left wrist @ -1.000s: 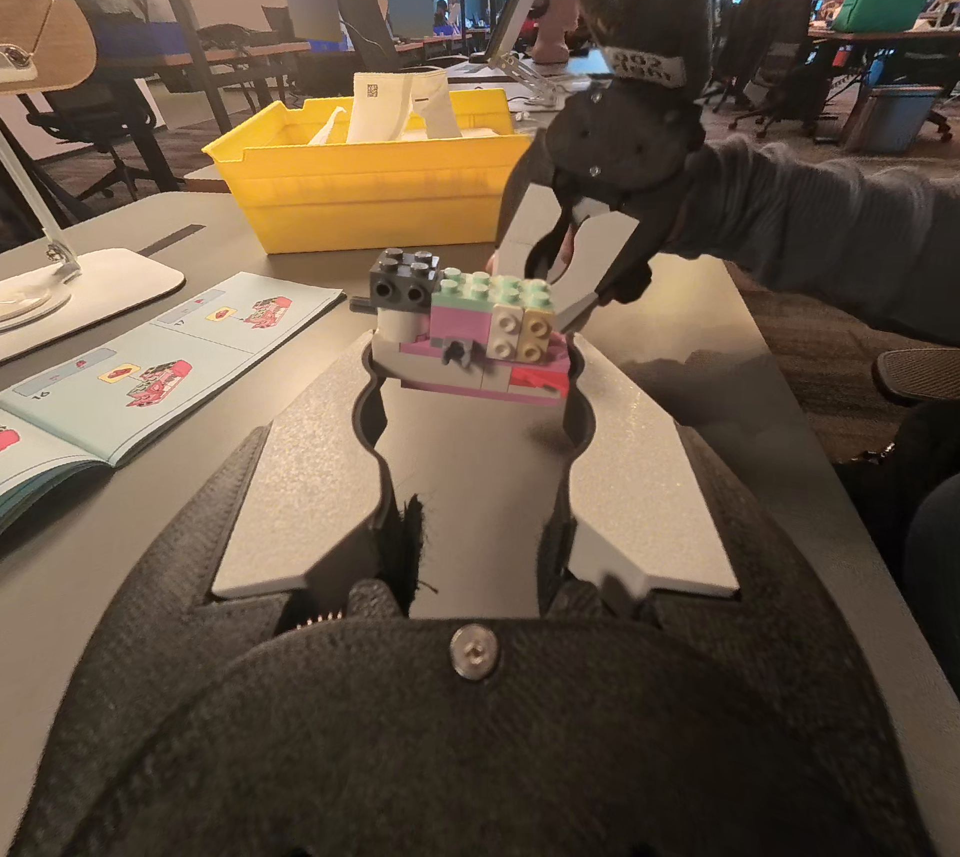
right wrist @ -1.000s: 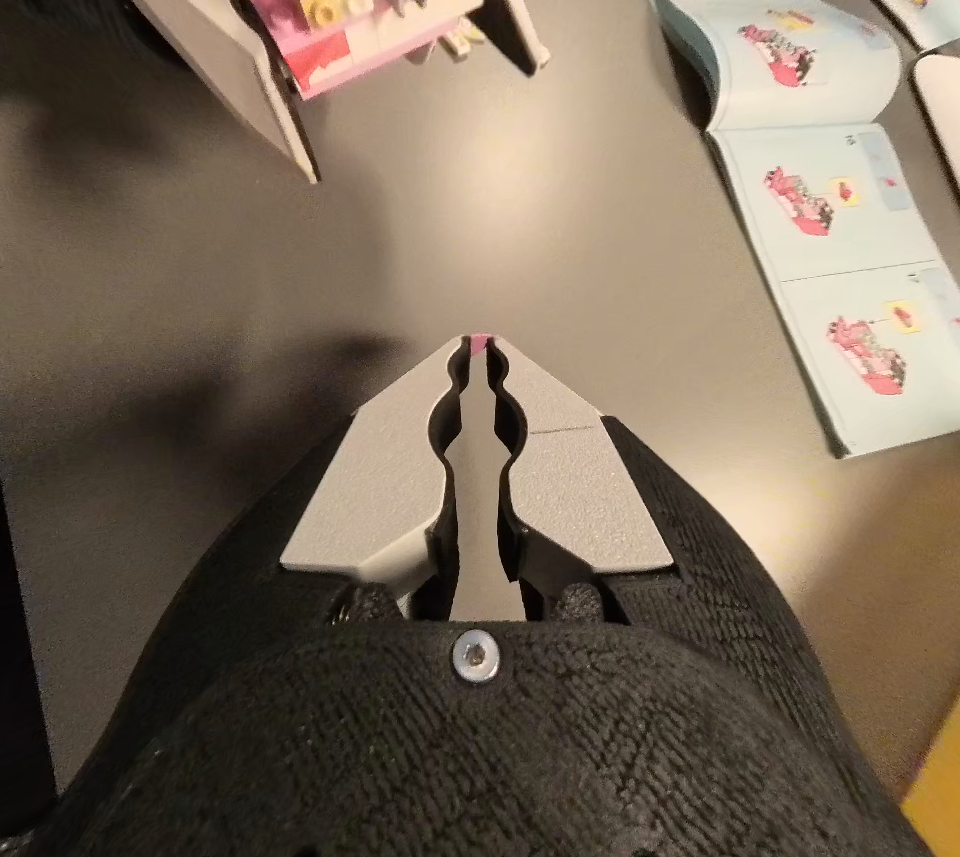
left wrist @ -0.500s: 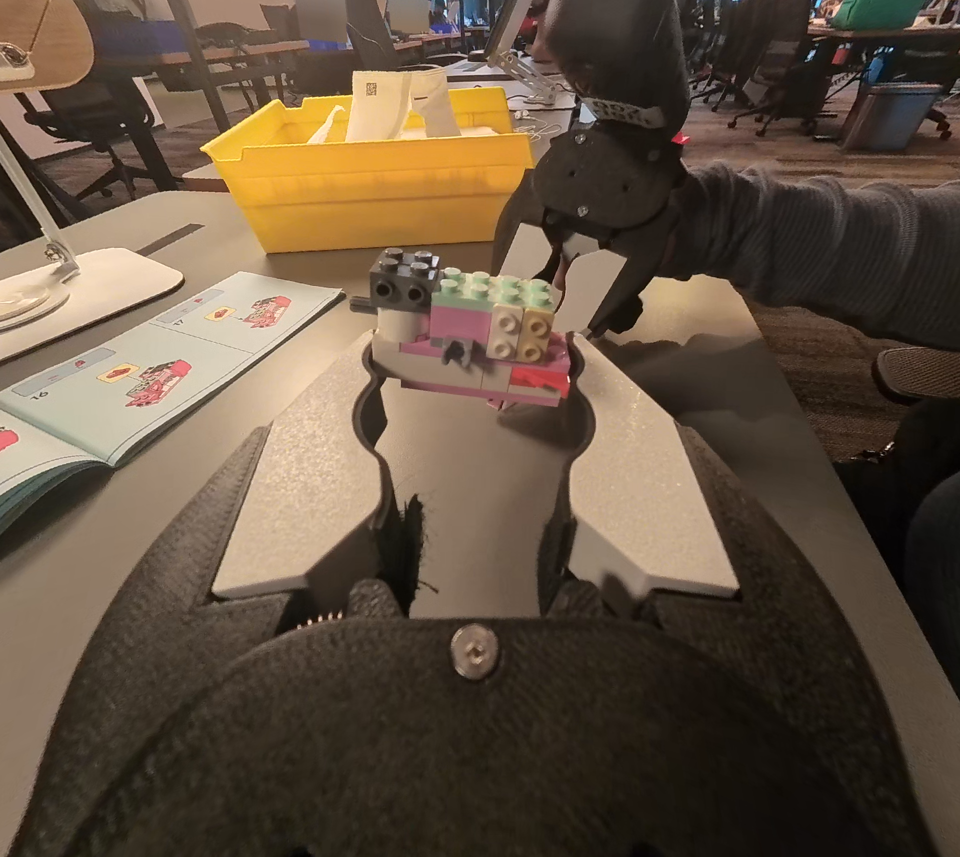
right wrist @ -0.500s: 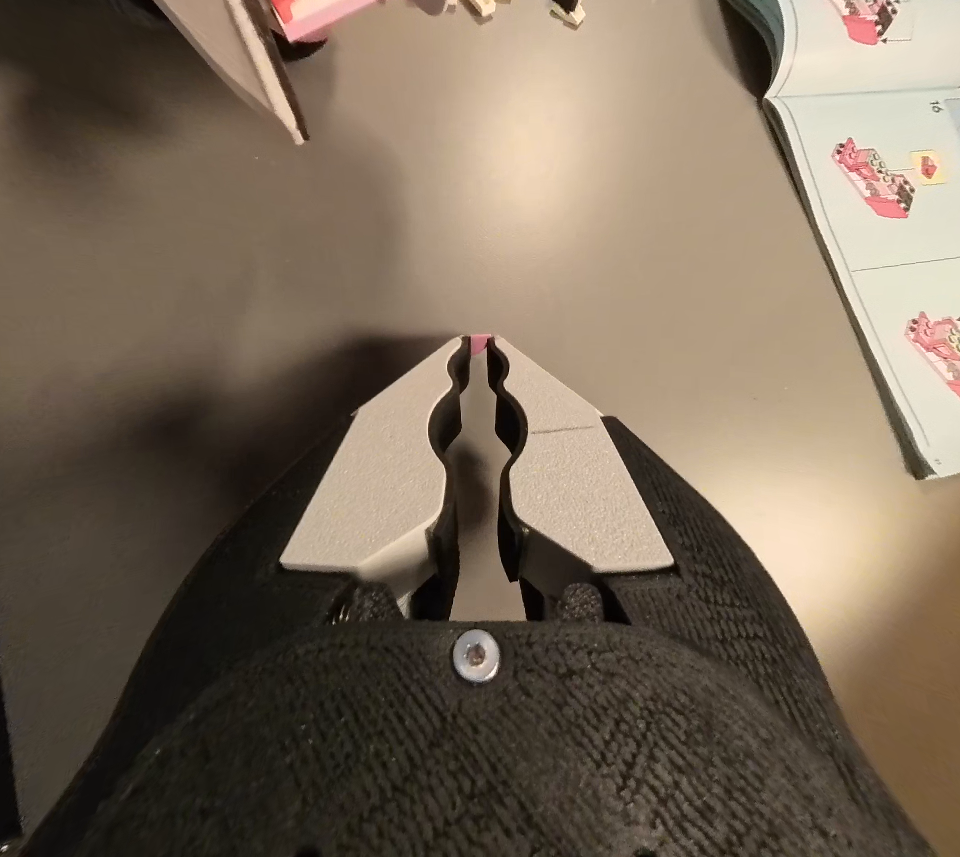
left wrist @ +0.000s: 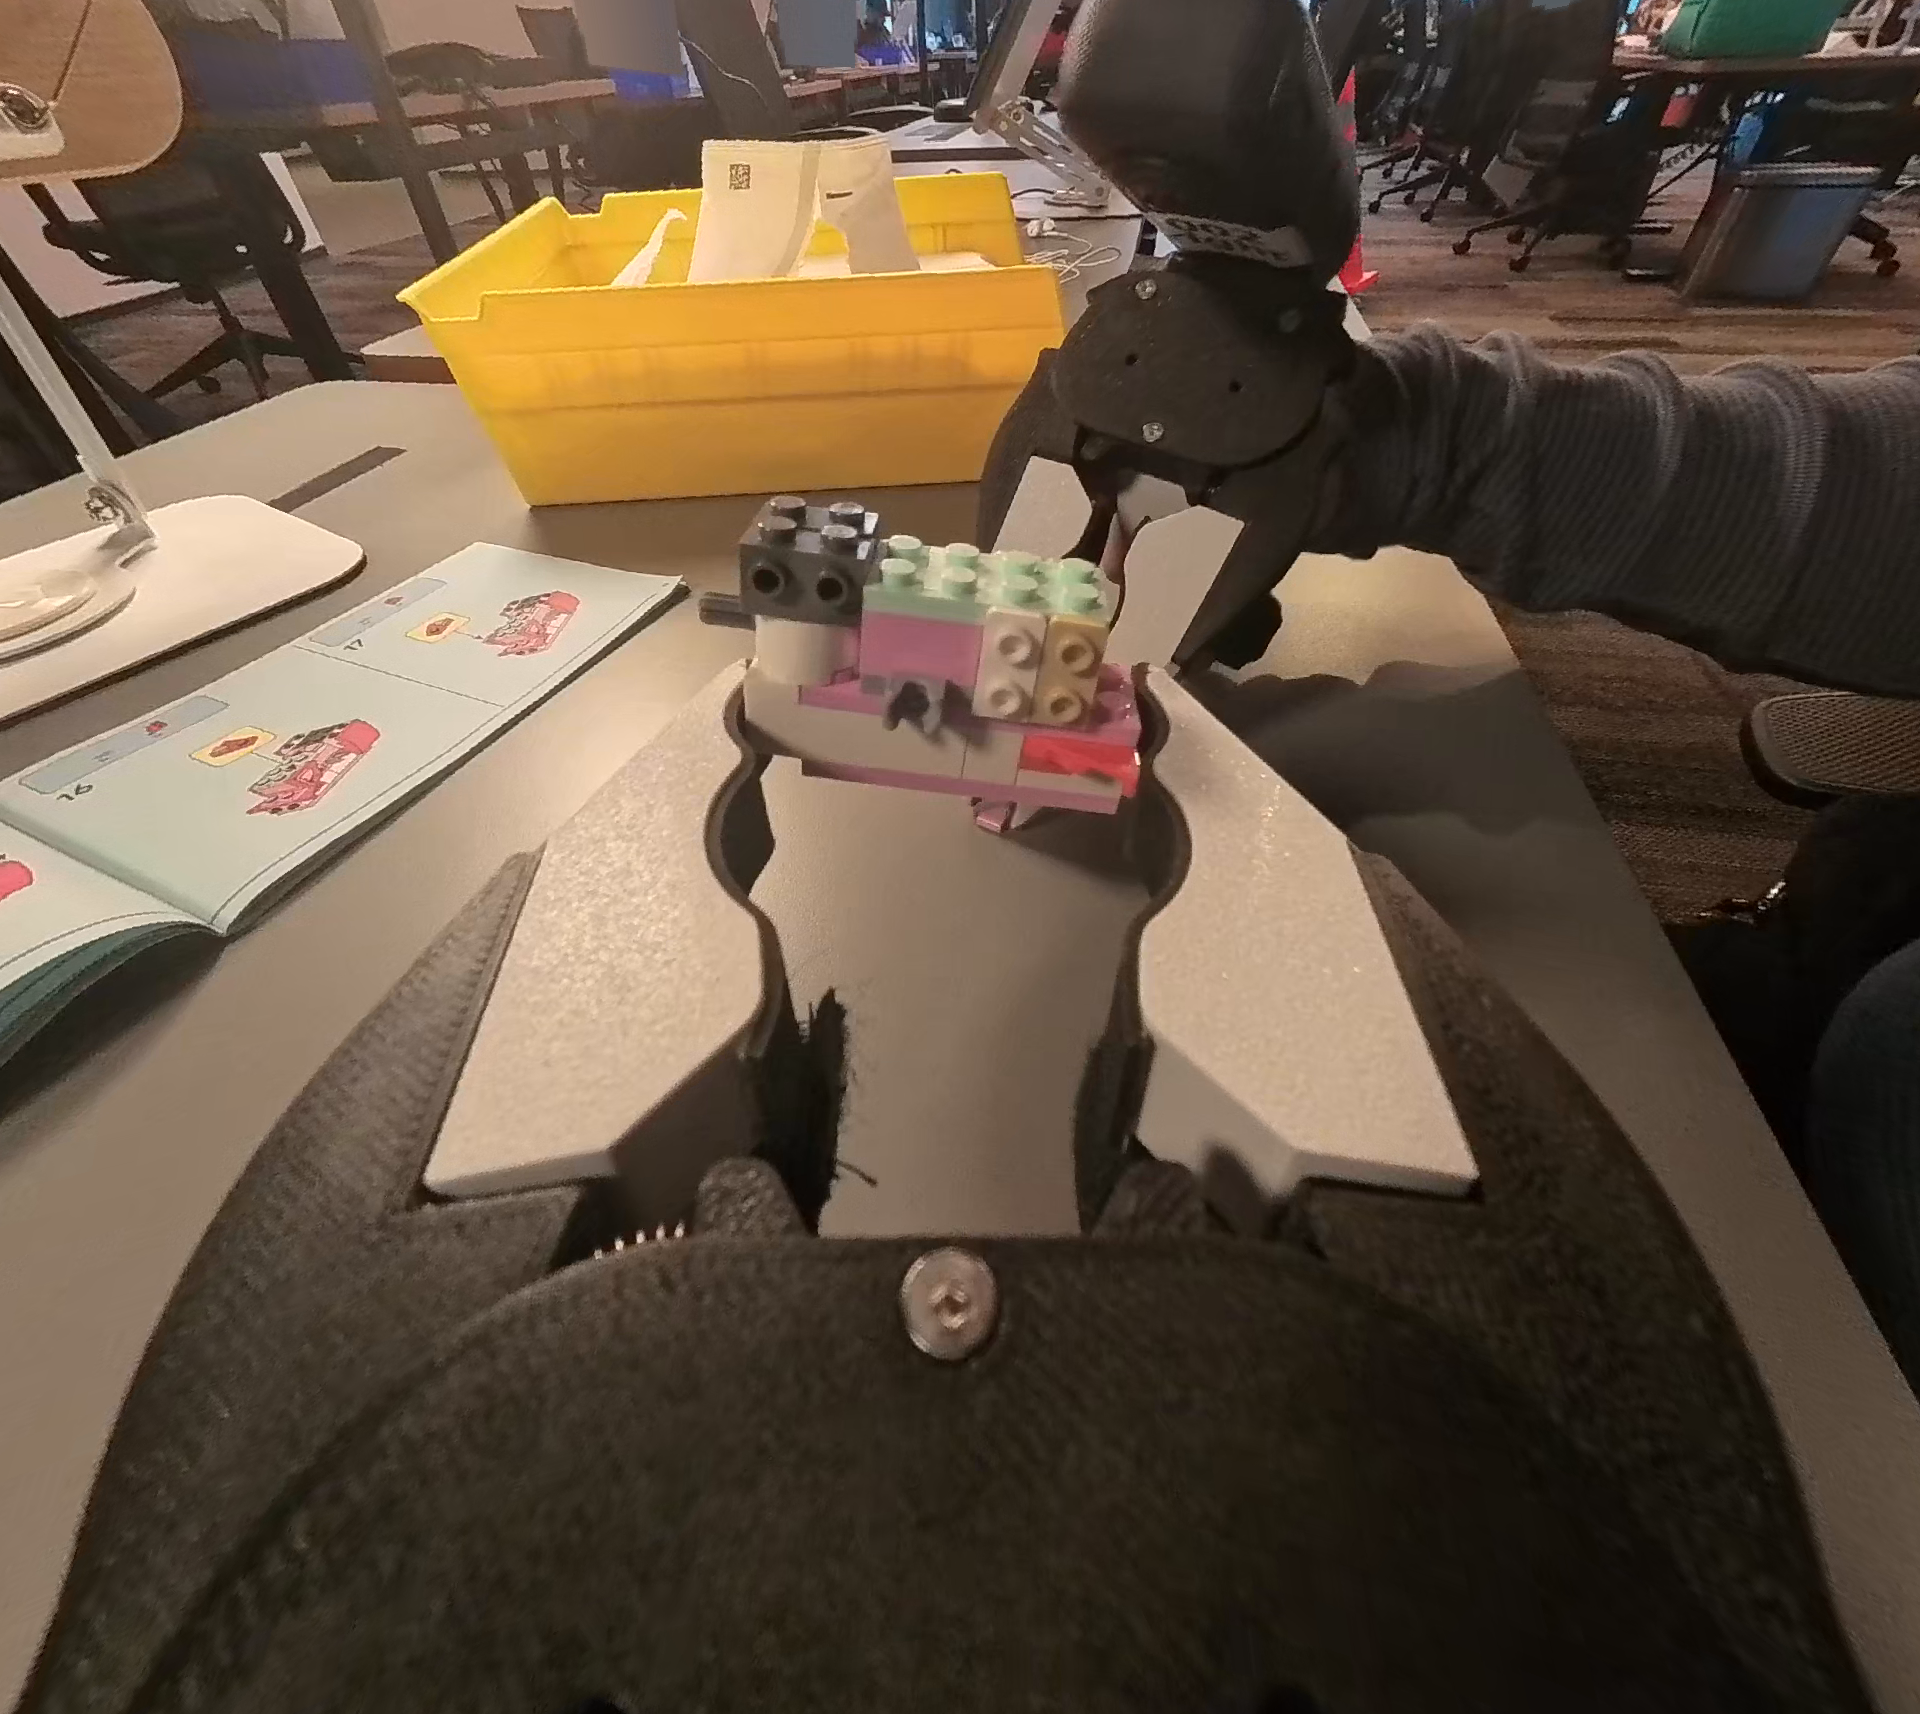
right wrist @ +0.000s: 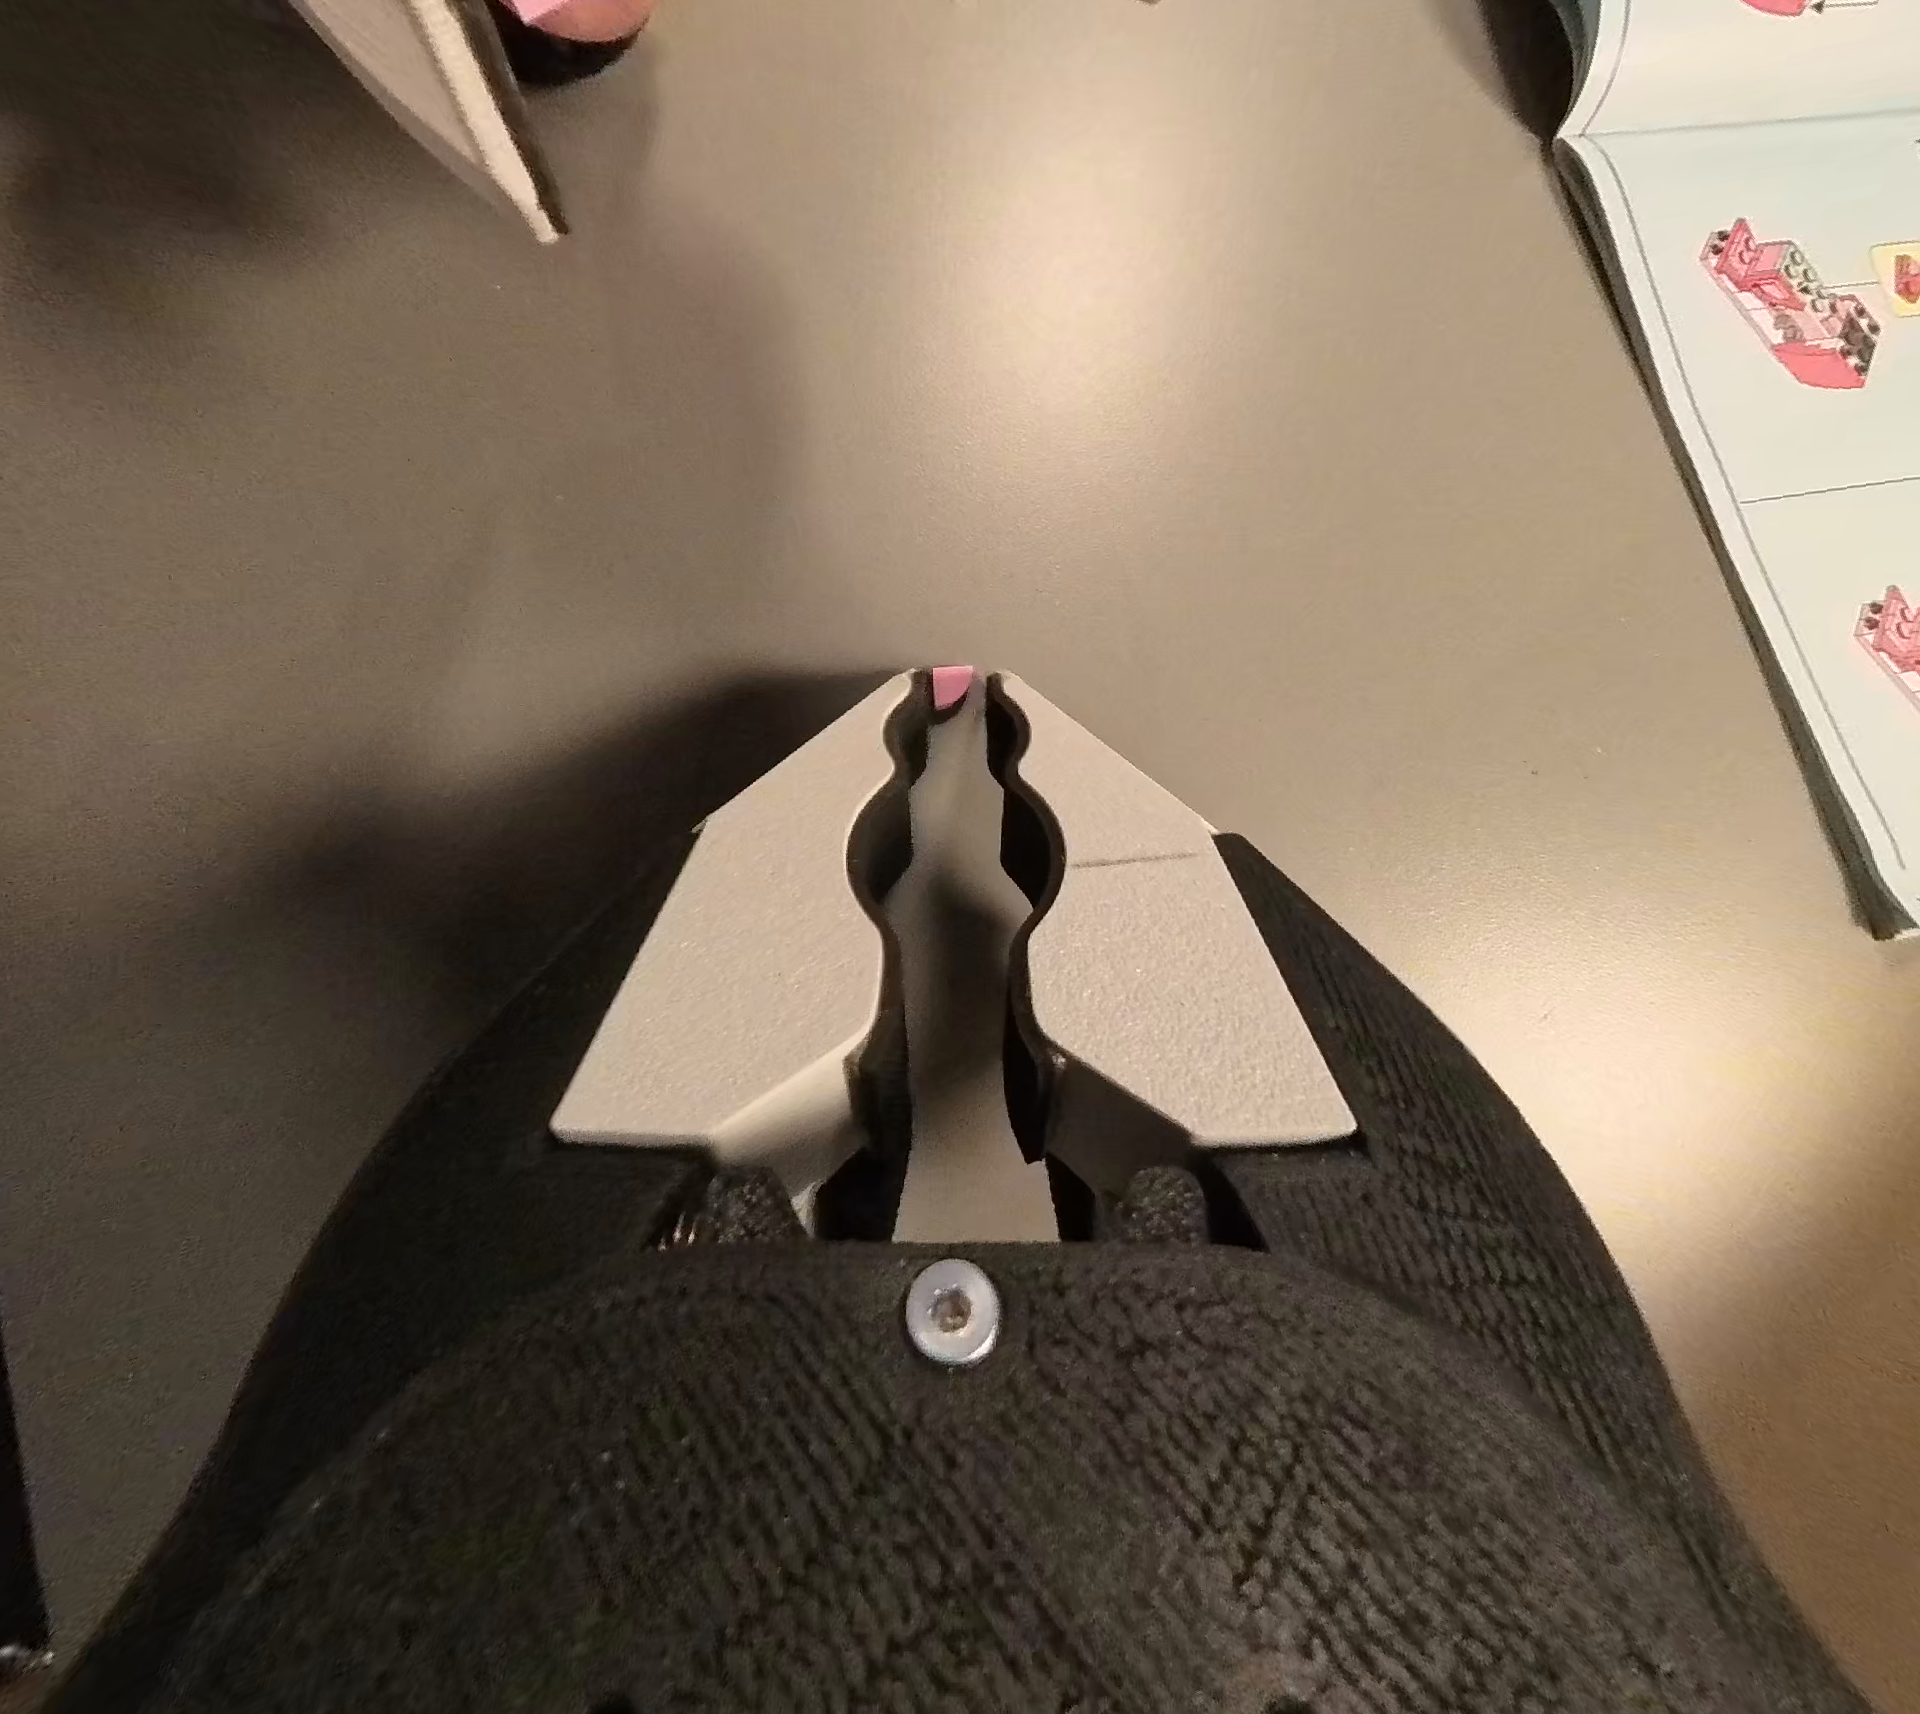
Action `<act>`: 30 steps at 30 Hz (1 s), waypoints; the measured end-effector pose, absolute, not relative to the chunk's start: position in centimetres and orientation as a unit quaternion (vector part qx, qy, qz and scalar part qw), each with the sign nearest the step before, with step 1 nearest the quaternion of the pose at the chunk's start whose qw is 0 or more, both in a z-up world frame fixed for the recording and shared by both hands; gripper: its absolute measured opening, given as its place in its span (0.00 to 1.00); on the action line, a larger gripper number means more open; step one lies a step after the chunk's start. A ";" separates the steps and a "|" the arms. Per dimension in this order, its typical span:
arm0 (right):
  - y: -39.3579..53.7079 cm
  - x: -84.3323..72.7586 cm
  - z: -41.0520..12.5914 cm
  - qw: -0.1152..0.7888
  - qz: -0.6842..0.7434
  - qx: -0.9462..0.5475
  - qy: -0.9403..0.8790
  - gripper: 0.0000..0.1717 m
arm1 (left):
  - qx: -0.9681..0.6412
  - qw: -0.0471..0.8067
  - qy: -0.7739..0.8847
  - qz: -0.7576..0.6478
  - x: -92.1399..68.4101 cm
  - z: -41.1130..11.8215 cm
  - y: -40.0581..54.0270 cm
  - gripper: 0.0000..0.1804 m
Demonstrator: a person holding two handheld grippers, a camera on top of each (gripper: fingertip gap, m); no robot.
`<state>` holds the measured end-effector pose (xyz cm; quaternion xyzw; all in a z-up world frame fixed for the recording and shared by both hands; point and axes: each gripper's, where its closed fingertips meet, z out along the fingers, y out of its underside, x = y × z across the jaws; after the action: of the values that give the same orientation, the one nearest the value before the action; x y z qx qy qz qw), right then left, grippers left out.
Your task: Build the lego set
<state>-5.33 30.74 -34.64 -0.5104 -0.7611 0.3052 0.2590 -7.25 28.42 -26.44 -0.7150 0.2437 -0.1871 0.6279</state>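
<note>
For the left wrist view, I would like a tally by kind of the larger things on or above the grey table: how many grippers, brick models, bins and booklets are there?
Black-and-grey two-finger grippers: 2, the left gripper and the right gripper
Multicoloured toy-brick model: 1
Yellow plastic bin: 1
Open pale-blue instruction booklet: 1
Total: 5

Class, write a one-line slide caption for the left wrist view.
Left gripper clamps a pastel brick model above the grey table.

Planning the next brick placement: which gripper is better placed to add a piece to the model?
Probably right: the right gripper carries a small pink piece, while the left gripper has the brick model between its fingers.
</note>
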 end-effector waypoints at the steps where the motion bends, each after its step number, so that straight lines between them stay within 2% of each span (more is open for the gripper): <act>1: 30.7 -5.3 -34.6 0.257 0.306 -0.511 -0.761 0.06 | -0.715 0.628 0.244 -0.187 -7.3 -26.4 28.4 0.38; 14: 28.5 -4.5 -34.4 0.214 0.356 -0.499 -0.761 0.06 | -0.715 0.628 0.244 -0.187 -7.2 -26.4 28.4 0.38; 20: 29.7 -5.2 -33.5 0.253 0.373 -0.501 -0.739 0.08 | -0.715 0.627 0.244 -0.188 -7.2 -26.5 28.4 0.38; 30: 29.5 -5.7 -34.3 0.225 0.379 -0.493 -0.750 0.12 | -0.715 0.627 0.245 -0.187 -7.2 -26.5 28.4 0.38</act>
<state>-5.74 29.55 -34.34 -0.4933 -0.7499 0.3788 0.2251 -7.22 28.38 -26.45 -0.7152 0.2445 -0.1874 0.6274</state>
